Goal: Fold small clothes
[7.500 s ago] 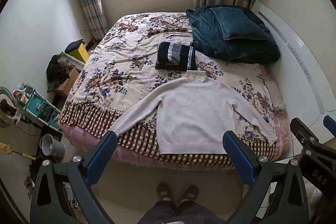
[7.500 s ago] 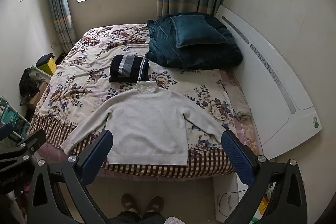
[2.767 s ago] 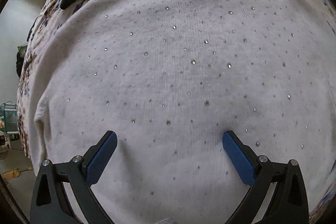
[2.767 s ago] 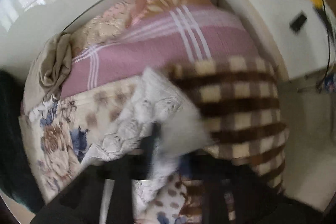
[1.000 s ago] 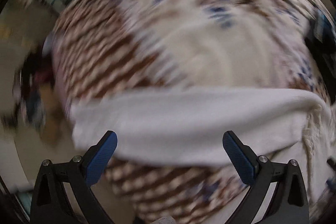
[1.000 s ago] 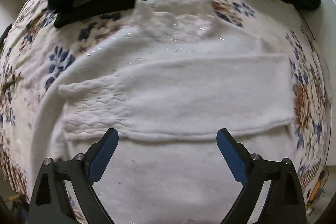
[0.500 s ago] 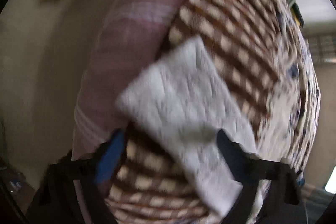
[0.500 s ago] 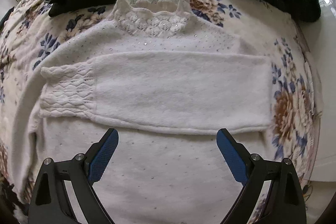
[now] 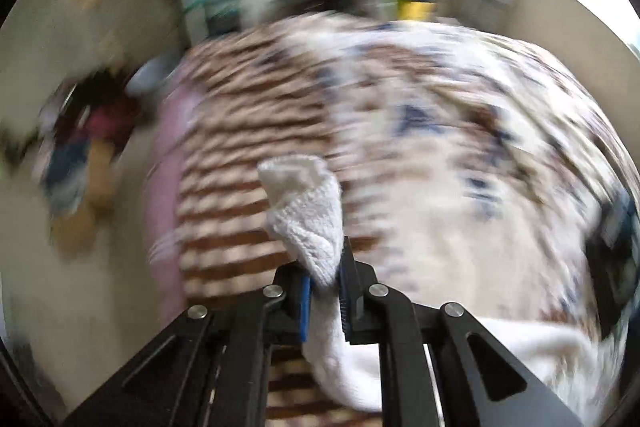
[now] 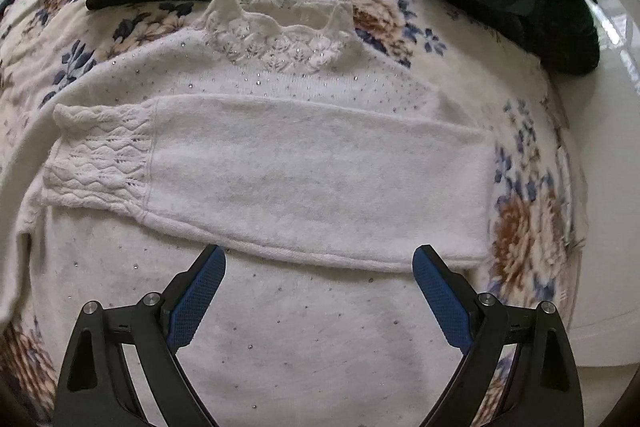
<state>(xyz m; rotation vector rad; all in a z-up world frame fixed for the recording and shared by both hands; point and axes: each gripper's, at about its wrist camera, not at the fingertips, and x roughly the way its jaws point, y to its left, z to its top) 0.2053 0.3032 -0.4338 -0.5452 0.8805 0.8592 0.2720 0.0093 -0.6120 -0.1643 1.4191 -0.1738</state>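
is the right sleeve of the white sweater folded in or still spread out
Folded in: the right sleeve lies flat across the white sweater, cuff toward its left side.

Daylit, fisheye-warped, left view motion-blurred
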